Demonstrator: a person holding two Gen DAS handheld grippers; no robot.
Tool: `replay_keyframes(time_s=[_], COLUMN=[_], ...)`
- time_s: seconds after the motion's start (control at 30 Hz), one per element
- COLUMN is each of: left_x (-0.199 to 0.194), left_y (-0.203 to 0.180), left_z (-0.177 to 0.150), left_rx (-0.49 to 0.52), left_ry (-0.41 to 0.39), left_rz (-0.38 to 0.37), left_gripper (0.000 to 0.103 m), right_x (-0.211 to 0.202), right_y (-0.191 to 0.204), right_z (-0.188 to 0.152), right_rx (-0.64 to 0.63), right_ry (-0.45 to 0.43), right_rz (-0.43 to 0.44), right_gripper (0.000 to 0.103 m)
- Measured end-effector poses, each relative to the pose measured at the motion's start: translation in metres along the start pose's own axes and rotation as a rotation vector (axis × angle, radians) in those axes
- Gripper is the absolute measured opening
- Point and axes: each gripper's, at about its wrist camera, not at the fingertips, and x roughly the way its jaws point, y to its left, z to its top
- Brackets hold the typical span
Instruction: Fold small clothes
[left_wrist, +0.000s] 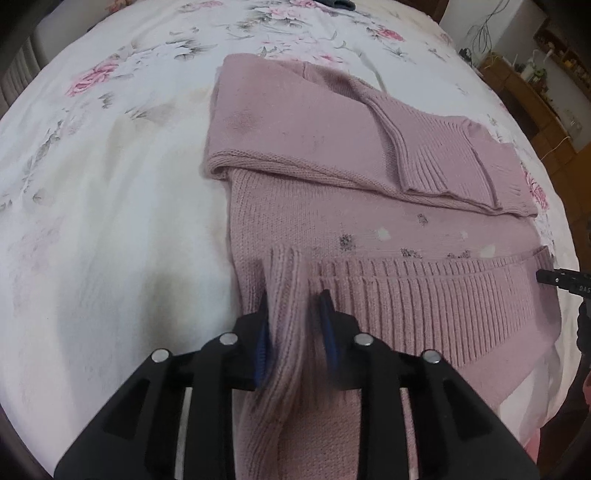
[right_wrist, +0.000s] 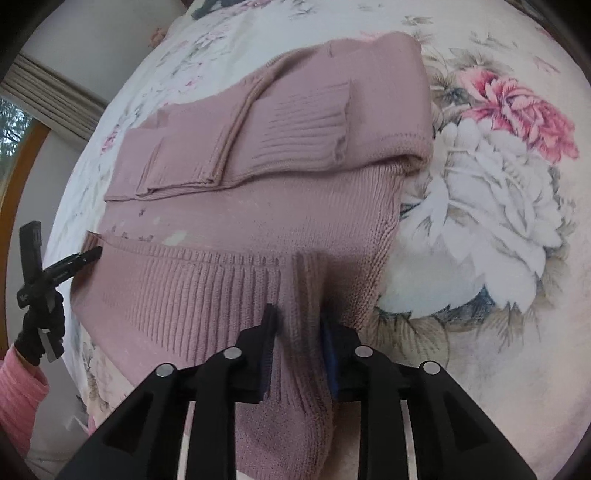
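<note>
Closest to me in the left wrist view, my left tongs (left_wrist: 294, 314) are closed down on a bunched fold of the pink sweater's (left_wrist: 369, 206) ribbed hem (left_wrist: 424, 295), the knit squeezed between the blue pads (left_wrist: 327, 321) and rising up through them. In the right wrist view my right tongs (right_wrist: 294, 325) do the same at the other end of that hem (right_wrist: 192, 288), pinching a ridge of ribbing between their pads (right_wrist: 269, 332). Each pair is narrowed to the thickness of the gathered cloth.

The sweater (right_wrist: 258, 192) lies on the bed, on a white sheet (left_wrist: 110, 221) printed with pink and grey flowers. Just past the hem I see a band of small dark and white specks (left_wrist: 380, 236) across the knit. Further on, the sleeves (left_wrist: 436, 158) are folded across the body, their ribbed cuffs lying on top, and the upper part of the garment is doubled over in a thick roll along its near edge.

At the left of the right wrist view the other tool (right_wrist: 59, 269) touches the hem's corner, held by a black-gloved hand (right_wrist: 40, 328) with a pink sleeve (right_wrist: 18, 398) behind it. Beyond the bed, the left view shows wooden furniture (left_wrist: 528, 96) with clutter; the right view shows a window frame (right_wrist: 22, 177).
</note>
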Motion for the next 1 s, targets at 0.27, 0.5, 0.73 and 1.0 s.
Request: replay_keyframes(time_s=[0.27,0.5,0.73,1.0], left_x=[-0.044,-0.095,-0.108,-0.077], left_y=[-0.009,-0.025,-0.032,-0.034], left_z=[-0.008,0.013,0.083,0.160], left_rx=[0.012,0.035,-0.016,-0.038], left_ry=[-0.109,-0.236,-0.341,-0.369], left_rz=[-0.041,-0.074,-0.091,-0.039], left_gripper=[0.008,0.008,0.008,0.008], right_x=[-0.042,-0.096,-0.125,-0.109], right_y=[0.009,0.015,0.022,0.008], right_z=[-0.009,0.004,0.061,0.144], right_rx=[0.001,0.016,0.030,0.093], right_ry=[-0.087,-0.203,-0.303,-0.352], right_rz=[0.103,0.192,0.183,0.138], right_gripper=[0.011,0.010,0.010,0.010])
